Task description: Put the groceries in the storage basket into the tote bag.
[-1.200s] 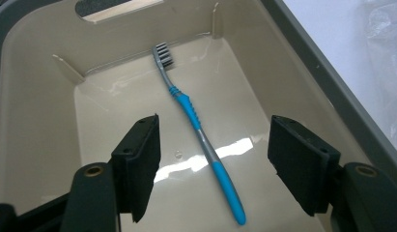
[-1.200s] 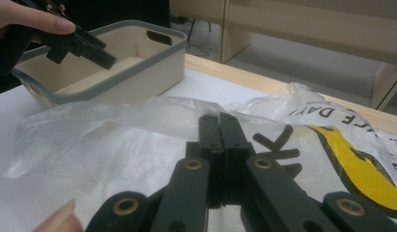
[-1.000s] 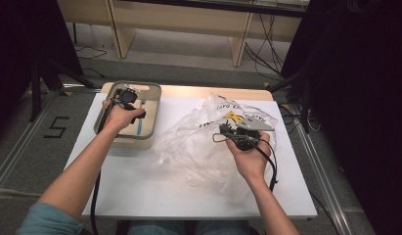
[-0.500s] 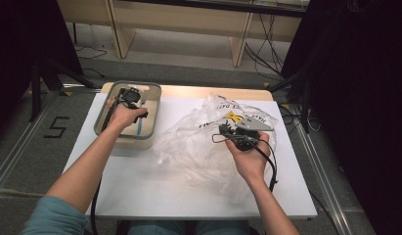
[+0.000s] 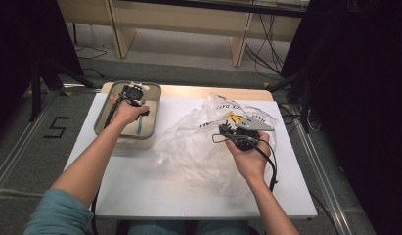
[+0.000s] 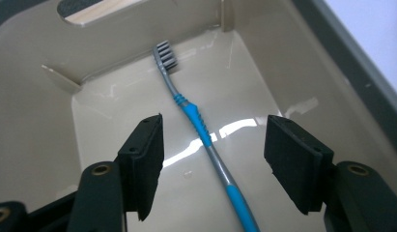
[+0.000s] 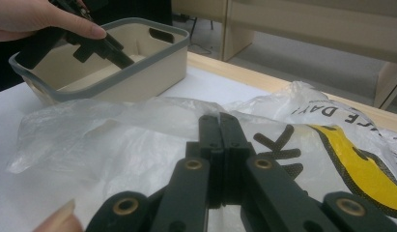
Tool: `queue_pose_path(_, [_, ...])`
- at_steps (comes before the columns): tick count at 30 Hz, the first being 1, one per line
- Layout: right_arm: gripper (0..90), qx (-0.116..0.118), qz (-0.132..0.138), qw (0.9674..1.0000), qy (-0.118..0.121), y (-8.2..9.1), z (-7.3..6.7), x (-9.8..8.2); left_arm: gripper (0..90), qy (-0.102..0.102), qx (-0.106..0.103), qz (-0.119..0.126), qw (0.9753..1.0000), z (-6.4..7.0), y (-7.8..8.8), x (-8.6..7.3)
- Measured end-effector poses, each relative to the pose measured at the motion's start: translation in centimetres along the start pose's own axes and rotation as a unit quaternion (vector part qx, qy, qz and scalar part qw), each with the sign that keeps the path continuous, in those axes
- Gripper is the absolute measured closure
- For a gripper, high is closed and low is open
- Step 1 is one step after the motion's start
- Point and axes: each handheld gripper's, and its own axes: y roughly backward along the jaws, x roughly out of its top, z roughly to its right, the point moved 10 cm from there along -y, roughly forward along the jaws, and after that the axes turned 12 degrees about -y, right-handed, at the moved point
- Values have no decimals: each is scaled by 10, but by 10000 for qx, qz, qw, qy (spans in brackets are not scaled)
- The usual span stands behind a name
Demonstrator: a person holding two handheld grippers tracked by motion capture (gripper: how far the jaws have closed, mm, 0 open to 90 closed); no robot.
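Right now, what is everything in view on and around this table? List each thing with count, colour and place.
Toothbrush: one, blue and grey, lying flat on the floor of the bin, between the open jaws of the left gripper but untouched.
Bin: one, beige with a grey rim, at the left rear of the table.
Plastic bag: one, clear with black lettering and a yellow patch, crumpled across the middle and right of the table.
Table: one, white top with a wooden rear edge.
Wooden furniture: pale, on the floor behind the table; count unclear.
Floor marking: one black figure 5, left of the table.
Left gripper: black, lowered into the bin, jaws open.
Right gripper: black, jaws shut over the bag; whether they pinch it is unclear.
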Motion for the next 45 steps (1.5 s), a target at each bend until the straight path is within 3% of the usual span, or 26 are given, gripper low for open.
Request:
queue_pose_path(15, [900, 19, -33, 10000, -3, -1, -1, -2, 439, -110, -65, -253, 9996, 2, -13, -7])
queue_pose_path(33, [900, 28, -55, 10000, 19, -3, -2, -3, 481, -35, -110, -527, 9985, -1, -28, -17])
queue_pose_path(45, [900, 13, -50, 10000, 4, -2, -1, -3, 543, -16, -290, -707, 9971, 5, -37, -23])
